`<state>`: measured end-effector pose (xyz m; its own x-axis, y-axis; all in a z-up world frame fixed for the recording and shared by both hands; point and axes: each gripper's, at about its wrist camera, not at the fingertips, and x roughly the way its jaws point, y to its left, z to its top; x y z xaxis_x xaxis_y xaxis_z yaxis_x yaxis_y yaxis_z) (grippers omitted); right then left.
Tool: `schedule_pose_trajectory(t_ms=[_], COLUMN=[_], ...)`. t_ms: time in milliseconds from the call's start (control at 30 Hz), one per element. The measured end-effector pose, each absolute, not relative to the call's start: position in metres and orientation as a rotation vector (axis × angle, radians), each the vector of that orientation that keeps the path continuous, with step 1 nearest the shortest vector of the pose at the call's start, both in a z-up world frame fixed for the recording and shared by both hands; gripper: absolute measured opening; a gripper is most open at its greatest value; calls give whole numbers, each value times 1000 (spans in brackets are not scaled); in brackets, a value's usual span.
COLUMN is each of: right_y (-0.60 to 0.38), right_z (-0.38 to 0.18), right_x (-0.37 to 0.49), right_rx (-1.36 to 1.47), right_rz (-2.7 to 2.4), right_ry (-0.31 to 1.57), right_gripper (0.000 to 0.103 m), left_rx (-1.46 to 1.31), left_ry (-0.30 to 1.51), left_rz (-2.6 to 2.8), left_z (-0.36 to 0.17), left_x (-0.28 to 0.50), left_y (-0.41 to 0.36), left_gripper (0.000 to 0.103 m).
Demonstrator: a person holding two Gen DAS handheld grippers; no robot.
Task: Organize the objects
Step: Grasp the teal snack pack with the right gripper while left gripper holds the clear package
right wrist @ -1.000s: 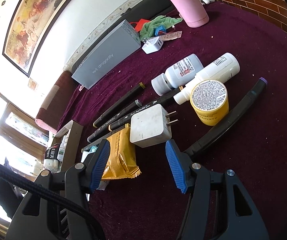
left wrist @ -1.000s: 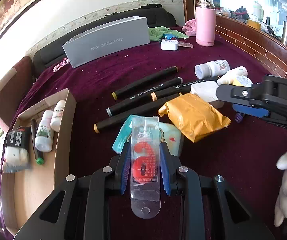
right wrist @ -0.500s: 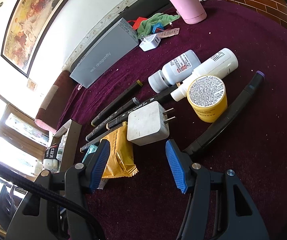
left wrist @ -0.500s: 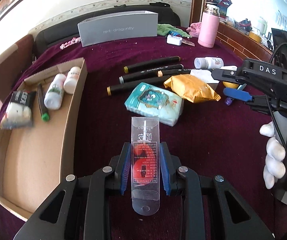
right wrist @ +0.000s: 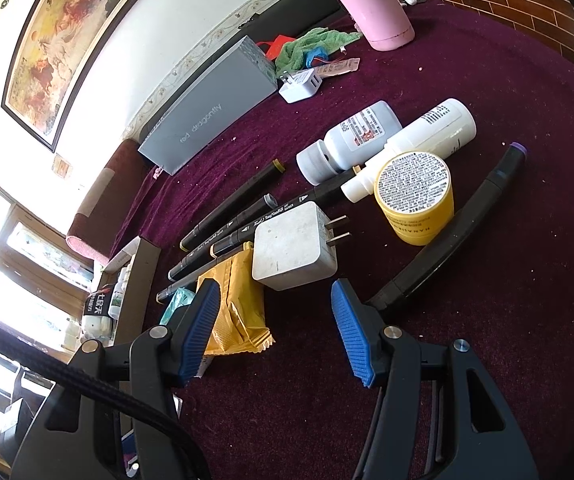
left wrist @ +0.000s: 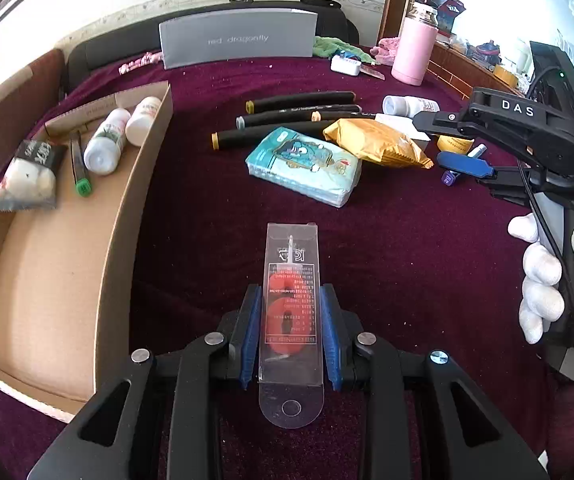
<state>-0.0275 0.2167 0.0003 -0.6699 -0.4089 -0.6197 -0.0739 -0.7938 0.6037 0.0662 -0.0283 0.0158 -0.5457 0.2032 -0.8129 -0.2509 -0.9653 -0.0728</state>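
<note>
One clear plastic packet (left wrist: 291, 312) with a red number-shaped candle inside sits clamped between the blue pads of the left gripper (left wrist: 290, 304), held above the maroon cloth of the bench (left wrist: 407, 264). To its left lies an open cardboard box (left wrist: 127, 216), which holds two white bottles (left wrist: 105, 146), a green-capped marker (left wrist: 81, 170) and a bag of white sweets (left wrist: 29, 178).

Beyond the packet, on the cloth, a pale blue tissue pack (left wrist: 305, 164) lies touching a yellow snack bag (left wrist: 379, 142). Behind these, three black markers (left wrist: 299, 110) lie side by side. A grey box (left wrist: 239, 38) lettered "red dragonfly" stands at the far edge, with a pink flask (left wrist: 413, 52) upright to its right.

The right gripper (right wrist: 275, 332), held by a white-gloved hand (left wrist: 543, 280), has its jaws apart with nothing between them. Just ahead of it lies a white plug adapter (right wrist: 293, 246), resting partly on the snack bag. Near it a yellow jar (right wrist: 417, 196) lies on its side, touching a white bottle (right wrist: 427, 136); another white bottle (right wrist: 351, 140) lies beside that. A long black marker with a purple tip (right wrist: 459, 232) runs from the right pad outward.
</note>
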Motion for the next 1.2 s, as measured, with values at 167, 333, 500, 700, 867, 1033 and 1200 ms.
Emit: schedule_pose_trajectory(t_ms=[167, 333, 500, 700, 867, 1033, 1200], right_y=[211, 194, 134, 83, 59, 56, 56], right_z=[1, 22, 40, 22, 16, 5, 3], right_x=[-27, -17, -41, -86, -94, -89, -87], right_rx=[1172, 1083, 1194, 1406, 1474, 1482, 1470], right_rz=[-2567, -2523, -2281, -2236, -2404, -2423, -2451], right_ry=[-863, -834, -633, -364, -5, 148, 141], right_gripper=[57, 57, 57, 57, 57, 57, 57], left_rx=[-1334, -1326, -1315, -1311, -1308, -1308, -1309], left_ry=[63, -50, -146, -184, -199, -204, -197], left_rz=[2559, 2532, 2503, 2491, 2487, 2485, 2488], left_z=[15, 15, 14, 14, 14, 14, 14], left_x=[65, 62, 60, 59, 60, 60, 61], left_y=[-28, -41, -50, -53, -53, -54, -53], left_gripper=[24, 24, 24, 24, 24, 24, 24])
